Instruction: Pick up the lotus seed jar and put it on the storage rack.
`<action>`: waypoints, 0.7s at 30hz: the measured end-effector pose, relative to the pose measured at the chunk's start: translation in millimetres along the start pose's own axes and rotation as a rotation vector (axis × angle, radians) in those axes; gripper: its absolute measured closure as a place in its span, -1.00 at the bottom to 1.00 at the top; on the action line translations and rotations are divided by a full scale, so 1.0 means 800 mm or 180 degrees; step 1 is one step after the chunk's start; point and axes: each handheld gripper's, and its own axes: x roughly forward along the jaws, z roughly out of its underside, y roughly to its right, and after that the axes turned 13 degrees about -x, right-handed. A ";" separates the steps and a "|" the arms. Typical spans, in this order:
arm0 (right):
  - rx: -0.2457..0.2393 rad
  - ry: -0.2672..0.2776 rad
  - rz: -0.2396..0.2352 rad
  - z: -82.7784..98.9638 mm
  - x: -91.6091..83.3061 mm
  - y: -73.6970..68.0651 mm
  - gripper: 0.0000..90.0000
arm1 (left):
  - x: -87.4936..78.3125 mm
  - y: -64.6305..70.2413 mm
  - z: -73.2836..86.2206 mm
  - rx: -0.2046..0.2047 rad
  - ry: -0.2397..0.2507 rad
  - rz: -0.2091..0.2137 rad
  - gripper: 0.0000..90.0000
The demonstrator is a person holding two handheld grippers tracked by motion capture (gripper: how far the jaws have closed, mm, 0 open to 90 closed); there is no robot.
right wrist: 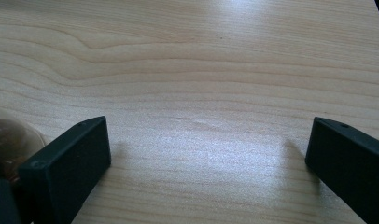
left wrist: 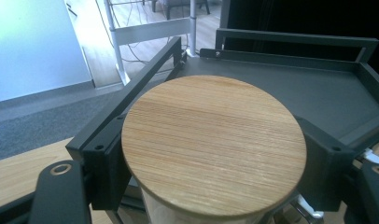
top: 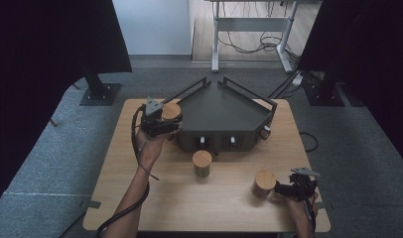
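Note:
A jar with a round wooden lid (top: pixel 170 110) is held off the table at the left corner of the dark five-sided tray (top: pixel 224 106). My left gripper (top: pixel 168 119) is shut on it. In the left gripper view the lid (left wrist: pixel 213 144) sits between the two black jaws, which press on the jar from both sides, and the tray floor (left wrist: pixel 295 88) lies just behind. My right gripper (top: pixel 281 190) rests low at the table's front right, open, its jaws pointing at a second jar (top: pixel 265 182). In its own view the right gripper (right wrist: pixel 208 140) has bare tabletop between its jaws, with that jar's glass (right wrist: pixel 5 140) at the left edge.
A third wood-lidded jar (top: pixel 202 162) stands mid-table in front of the tray. The tray has raised rails and small white knobs (top: pixel 202 140) on its front face. The wooden table (top: pixel 189 208) stands on grey carpet, with dark stands and a desk frame behind.

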 end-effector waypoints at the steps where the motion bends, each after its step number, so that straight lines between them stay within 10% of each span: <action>1: 0.0001 0.0000 0.0001 0.000 0.000 0.000 -1.00 | 0.001 0.000 -0.001 0.0005 0.0002 -0.0004 -0.46; 21: -0.0006 0.0004 -0.0005 0.000 0.000 0.000 -1.00 | 0.028 -0.003 -0.008 0.0002 -0.0005 -0.0051 -0.46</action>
